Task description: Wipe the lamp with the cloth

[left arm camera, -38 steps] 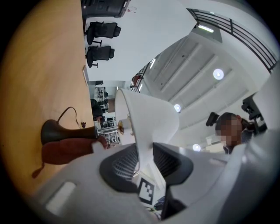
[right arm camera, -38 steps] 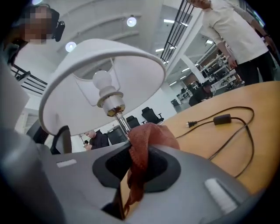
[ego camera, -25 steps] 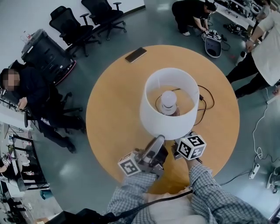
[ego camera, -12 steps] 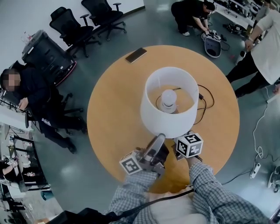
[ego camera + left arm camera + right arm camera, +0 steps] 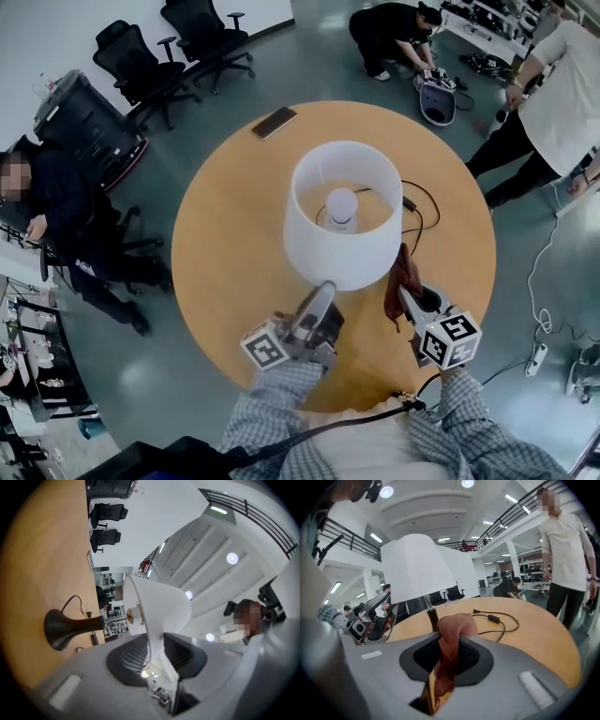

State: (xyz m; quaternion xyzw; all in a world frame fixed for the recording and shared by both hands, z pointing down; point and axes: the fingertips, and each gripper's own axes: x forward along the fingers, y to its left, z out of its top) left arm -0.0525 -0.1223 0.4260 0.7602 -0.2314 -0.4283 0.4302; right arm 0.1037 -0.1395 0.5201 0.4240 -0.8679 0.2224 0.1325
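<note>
A table lamp with a white shade (image 5: 342, 211) stands in the middle of the round wooden table (image 5: 234, 244). My left gripper (image 5: 323, 289) is shut on the shade's near rim; the thin white rim (image 5: 157, 639) runs between its jaws, and the dark lamp base (image 5: 61, 629) shows beyond. My right gripper (image 5: 406, 298) is shut on a reddish-brown cloth (image 5: 401, 277) and sits just right of the shade, apart from it. In the right gripper view the cloth (image 5: 450, 639) bunches up between the jaws, with the shade (image 5: 417, 569) and stem (image 5: 432, 616) ahead to the left.
A black power cord (image 5: 427, 211) with an inline switch loops over the table right of the lamp. A phone (image 5: 274, 122) lies near the far left edge. A person (image 5: 553, 94) stands at the right, another (image 5: 56, 206) sits at the left, and office chairs (image 5: 141, 56) stand beyond.
My right gripper swung out from the shade's near side to its right, carrying the cloth, which now shows. The left gripper kept its hold on the rim.
</note>
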